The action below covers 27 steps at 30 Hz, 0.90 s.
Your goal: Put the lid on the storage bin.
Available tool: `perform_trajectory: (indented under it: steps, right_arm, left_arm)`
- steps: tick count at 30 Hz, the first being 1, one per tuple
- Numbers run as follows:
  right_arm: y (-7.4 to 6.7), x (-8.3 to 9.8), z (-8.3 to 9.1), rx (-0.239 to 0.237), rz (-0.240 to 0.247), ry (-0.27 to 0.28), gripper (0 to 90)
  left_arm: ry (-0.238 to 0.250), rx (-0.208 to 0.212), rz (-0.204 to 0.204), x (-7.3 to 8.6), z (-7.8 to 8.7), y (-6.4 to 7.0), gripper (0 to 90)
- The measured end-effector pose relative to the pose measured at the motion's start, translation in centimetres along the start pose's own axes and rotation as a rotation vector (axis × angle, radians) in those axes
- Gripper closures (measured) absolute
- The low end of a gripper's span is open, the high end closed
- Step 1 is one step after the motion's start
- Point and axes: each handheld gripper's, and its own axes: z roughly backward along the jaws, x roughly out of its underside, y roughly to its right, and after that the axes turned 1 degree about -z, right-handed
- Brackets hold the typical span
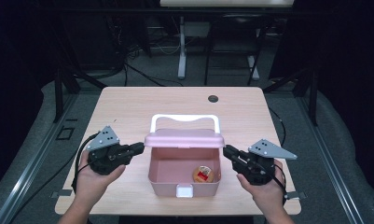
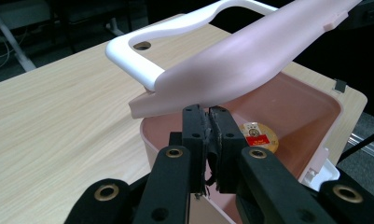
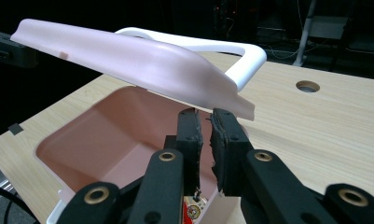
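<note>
Nearest, at the bottom edge of the high view: left hand (image 1: 93,179) and right hand (image 1: 266,191), each around a black gripper, both pointing inward to the middle of the table.

Largest after that: light wooden table (image 1: 128,102), with a dark round cable hole (image 1: 213,98) near its far edge.

In the middle of the table, nearer to the front edge: pink plastic box (image 1: 166,184), open on top. Lid (image 1: 184,138) of the same pink raised above the far side of the box, tilted. White handle (image 1: 184,117) on top of the lid, lying toward the far side. White latch (image 1: 184,190) at the middle of the front wall.

Left gripper (image 1: 140,148) at the left end of the lid, tips just under the lid's edge in the left gripper view. Jaws pressed together, nothing seen between the pads.

Right gripper (image 1: 226,150) at the right end of the lid, tips also just below the edge. Jaws almost together, a thin gap between the pads, nothing in it. Cannot tell if the tips really touch the lid.

Smallest: round flat tin (image 1: 202,174) with a red label, on the floor of the box, in the front right corner.
</note>
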Motion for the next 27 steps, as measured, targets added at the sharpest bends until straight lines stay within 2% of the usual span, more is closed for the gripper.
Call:
perform_trajectory:
  steps: [17,27]
  right_arm:
    - [-0.3,0.9,0.7,-0.008,0.009,-0.006,81.0]
    - [0.5,1.8,1.2,0.007,-0.029,-0.015,81.2]
  left_arm:
    - [-0.007,0.007,0.0,1.0,0.2,0.5,85.6]
    - [-0.01,0.014,0.007,1.7,0.3,0.7,85.6]
